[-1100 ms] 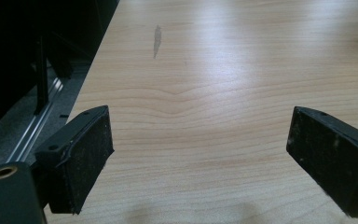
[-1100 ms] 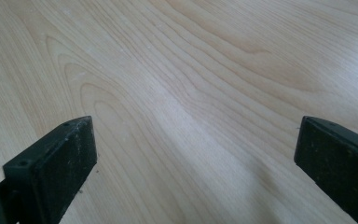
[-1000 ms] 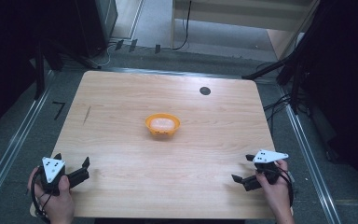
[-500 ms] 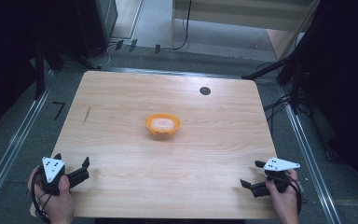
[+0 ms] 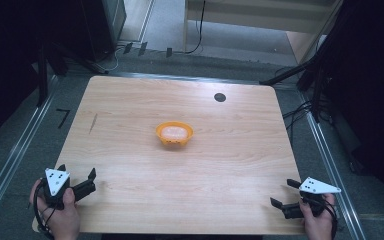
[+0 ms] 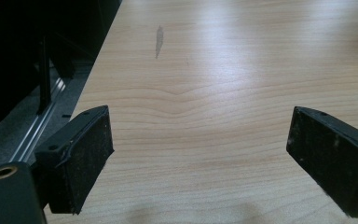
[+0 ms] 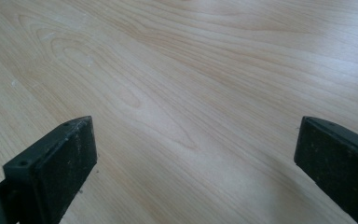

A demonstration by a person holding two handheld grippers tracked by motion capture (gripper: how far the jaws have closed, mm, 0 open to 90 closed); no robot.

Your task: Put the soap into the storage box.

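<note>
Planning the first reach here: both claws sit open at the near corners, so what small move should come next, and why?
Probably ease one claw, say the right claw, forward toward the orange bowl. The bowl stands alone mid-table, well apart from both claws; the left claw also waits at the near edge. Both have jaws wide apart, holding nothing, so only the gap needs closing.

You work on a pale wooden table (image 5: pixel 130 150) with a smooth, faintly glossy grained top. The small orange plastic bowl (image 5: pixel 174 134) looks smooth. Your left gripper (image 6: pixel 200 154) and right gripper (image 7: pixel 193 168) carry matt black, dust-flecked rubbery pads.
</note>
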